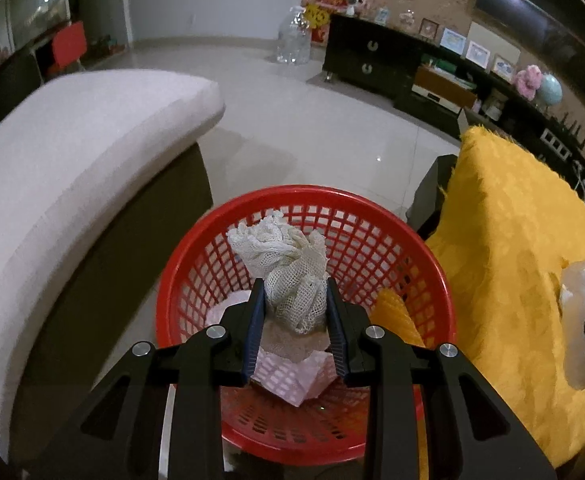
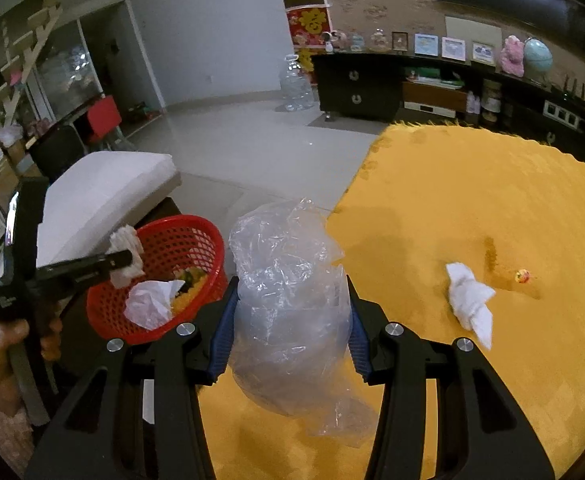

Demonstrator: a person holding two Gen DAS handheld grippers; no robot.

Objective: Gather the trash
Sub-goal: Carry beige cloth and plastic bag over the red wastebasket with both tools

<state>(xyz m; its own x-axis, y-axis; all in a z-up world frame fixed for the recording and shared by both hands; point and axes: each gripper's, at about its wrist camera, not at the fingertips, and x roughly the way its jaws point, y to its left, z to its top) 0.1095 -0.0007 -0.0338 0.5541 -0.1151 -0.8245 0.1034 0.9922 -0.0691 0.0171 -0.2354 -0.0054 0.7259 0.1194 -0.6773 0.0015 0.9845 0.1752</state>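
Note:
My left gripper (image 1: pixel 294 286) is shut on a crumpled white mesh cloth (image 1: pixel 282 256) and holds it above the red plastic basket (image 1: pixel 372 208). Pink paper (image 1: pixel 292 376) and other trash lie inside the basket. The right wrist view also shows the basket (image 2: pixel 196 232), the mesh cloth (image 2: pixel 126 254) and the left gripper's fingers (image 2: pixel 92 266). My right gripper (image 2: pixel 292 280) is shut on a clear plastic bag (image 2: pixel 288 300) above the yellow cloth-covered table (image 2: pixel 472 200). A crumpled white tissue (image 2: pixel 470 300) and a small red-yellow bit (image 2: pixel 522 276) lie on the table.
A white cushioned seat (image 1: pixel 72 152) stands left of the basket. The yellow table (image 1: pixel 508 240) is right of it. A dark TV cabinet (image 2: pixel 372 84) with frames and toys lines the far wall. A large clear water bottle (image 2: pixel 296 84) stands on the tiled floor.

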